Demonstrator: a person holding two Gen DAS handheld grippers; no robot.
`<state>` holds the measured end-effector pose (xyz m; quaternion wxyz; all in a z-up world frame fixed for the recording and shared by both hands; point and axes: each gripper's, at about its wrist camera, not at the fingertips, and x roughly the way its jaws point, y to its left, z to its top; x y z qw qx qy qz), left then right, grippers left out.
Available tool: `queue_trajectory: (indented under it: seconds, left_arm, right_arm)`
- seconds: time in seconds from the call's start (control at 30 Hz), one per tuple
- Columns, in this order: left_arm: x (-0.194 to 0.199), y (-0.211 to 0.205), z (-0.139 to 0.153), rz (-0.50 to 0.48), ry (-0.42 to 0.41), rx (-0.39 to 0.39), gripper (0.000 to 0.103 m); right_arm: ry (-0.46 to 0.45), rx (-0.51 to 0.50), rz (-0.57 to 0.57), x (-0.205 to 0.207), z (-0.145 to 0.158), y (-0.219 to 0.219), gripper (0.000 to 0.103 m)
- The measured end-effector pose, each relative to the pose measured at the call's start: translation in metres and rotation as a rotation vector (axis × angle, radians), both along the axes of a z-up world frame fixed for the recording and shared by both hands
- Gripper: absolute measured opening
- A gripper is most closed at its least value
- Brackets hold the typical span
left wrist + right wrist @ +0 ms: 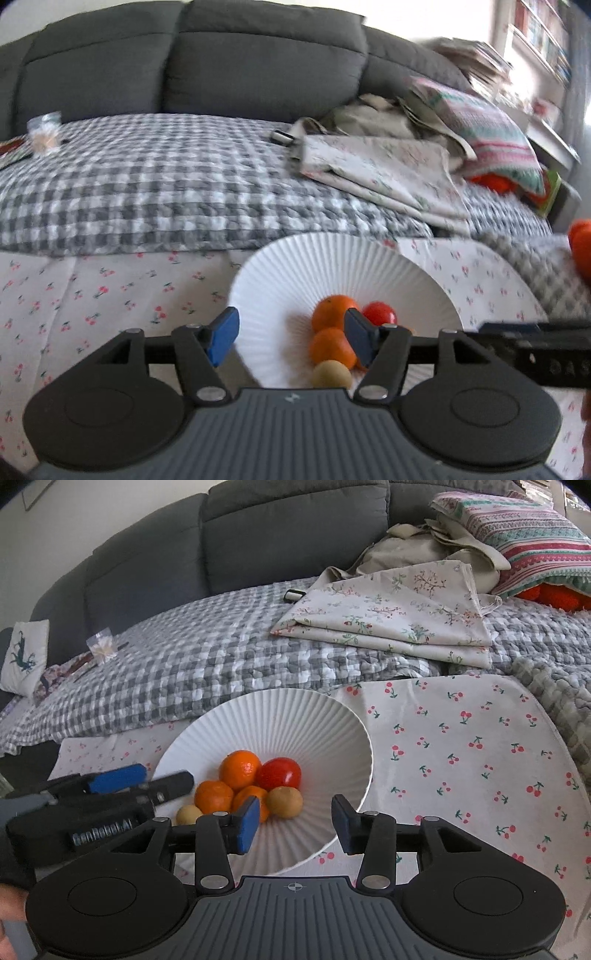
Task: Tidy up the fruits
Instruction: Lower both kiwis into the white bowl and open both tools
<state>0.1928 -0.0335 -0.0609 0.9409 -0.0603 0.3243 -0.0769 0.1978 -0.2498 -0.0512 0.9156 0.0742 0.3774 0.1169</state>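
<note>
A white ribbed bowl [295, 701] stands on a cherry-print cloth [461, 746] and holds several fruits. Among them are three oranges, the back one [240, 770], a red fruit [279, 773], a tan fruit [284, 802] and a smaller tan one [190, 814]. My right gripper [295, 825] is open over the bowl's near rim, with nothing between its blue pads [247, 825]. My left gripper [291, 338] is open too, at the bowl's [332, 254] near left side. Beyond it lie two oranges, the nearer one [330, 349], and the red fruit [380, 313]. From the right wrist view, the left gripper [144, 781] reaches in over the bowl's left rim.
A grey checked quilt [203, 672] covers the sofa seat behind the bowl. Folded floral cloth [388, 616] and a striped pillow [535, 539] lie at the back right, with something orange [554, 594] under the pillow. An orange object [581, 251] shows at the far right edge.
</note>
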Motion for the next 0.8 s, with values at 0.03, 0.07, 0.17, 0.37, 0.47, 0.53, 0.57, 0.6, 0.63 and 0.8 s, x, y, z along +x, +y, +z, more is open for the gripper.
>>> queue_trajectory:
  seconds: [0.03,0.07,0.17,0.37,0.47,0.53,0.57,0.6,0.63,0.8]
  left_arm:
    - [0.0,0.003,0.001,0.016,0.005,-0.009,0.062]
    - [-0.002,0.007,0.002,0.033,0.012,-0.017,0.062]
    - [-0.006,0.012,0.005,0.059,0.026,-0.016,0.062]
    - [-0.021,0.019,0.007,0.068,0.052,0.0,0.065]
    - [-0.029,0.022,0.004,0.054,0.085,-0.01,0.065]
    - [-0.035,0.026,0.003,0.043,0.094,-0.014,0.066]
    - [-0.038,0.027,0.003,0.04,0.097,-0.011,0.067]
    - [-0.042,0.028,0.003,0.035,0.101,-0.01,0.068]
    - [-0.044,0.029,0.003,0.03,0.104,-0.011,0.069]
    - [-0.057,0.034,0.003,0.008,0.117,-0.011,0.073]
  right_arm:
    - [-0.001,0.001,0.0,-0.002,0.002,0.0,0.047]
    - [-0.003,0.0,0.0,-0.004,0.004,0.0,0.048]
    - [0.007,-0.01,-0.002,-0.011,0.008,0.001,0.05]
    - [0.017,-0.013,0.012,-0.028,0.014,0.004,0.061]
    - [0.014,-0.011,0.026,-0.037,0.017,0.007,0.067]
    - [0.014,-0.01,0.038,-0.043,0.019,0.01,0.069]
    - [0.013,-0.011,0.045,-0.046,0.02,0.012,0.069]
    - [0.011,-0.01,0.051,-0.049,0.021,0.014,0.071]
    - [0.01,-0.01,0.057,-0.052,0.022,0.015,0.073]
    - [0.011,-0.016,0.082,-0.065,0.024,0.025,0.074]
